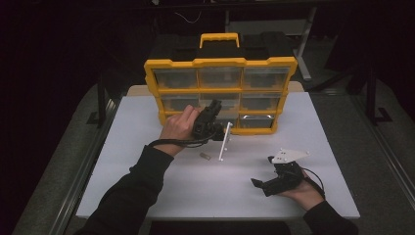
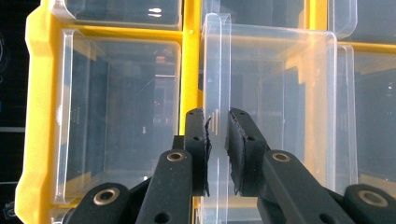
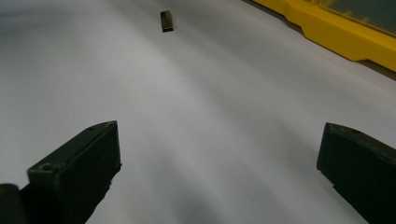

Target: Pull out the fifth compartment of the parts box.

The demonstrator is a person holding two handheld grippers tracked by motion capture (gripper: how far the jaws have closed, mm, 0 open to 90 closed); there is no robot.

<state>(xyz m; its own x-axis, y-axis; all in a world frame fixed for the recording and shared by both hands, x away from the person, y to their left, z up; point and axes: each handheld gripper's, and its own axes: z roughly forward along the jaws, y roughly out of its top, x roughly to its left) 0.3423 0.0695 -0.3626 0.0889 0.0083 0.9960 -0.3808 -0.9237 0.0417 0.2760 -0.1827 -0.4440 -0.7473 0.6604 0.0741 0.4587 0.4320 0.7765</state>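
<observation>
A yellow organizer (image 1: pixel 220 62) with clear drawers stands upright at the back of the white table (image 1: pixel 147 186). My left gripper (image 1: pixel 215 129) is shut on the thin front tab of a clear drawer (image 1: pixel 225 142) in the bottom row, which sticks out from the cabinet. In the left gripper view the left gripper (image 2: pixel 217 135) has its pads pressed on that tab, with the drawer (image 2: pixel 280 93) beside the yellow frame (image 2: pixel 35 93). My right gripper (image 1: pixel 262 183) rests low at the table's right front, open, and in its own view the right gripper (image 3: pixel 219 135) has nothing between its fingers.
A small dark flat piece (image 1: pixel 205 156) lies on the table just in front of the organizer, and this same piece (image 3: pixel 166 21) lies ahead of the right gripper. The organizer's yellow base (image 3: pixel 336 32) runs along the upper right of that view. Dark surroundings ring the table.
</observation>
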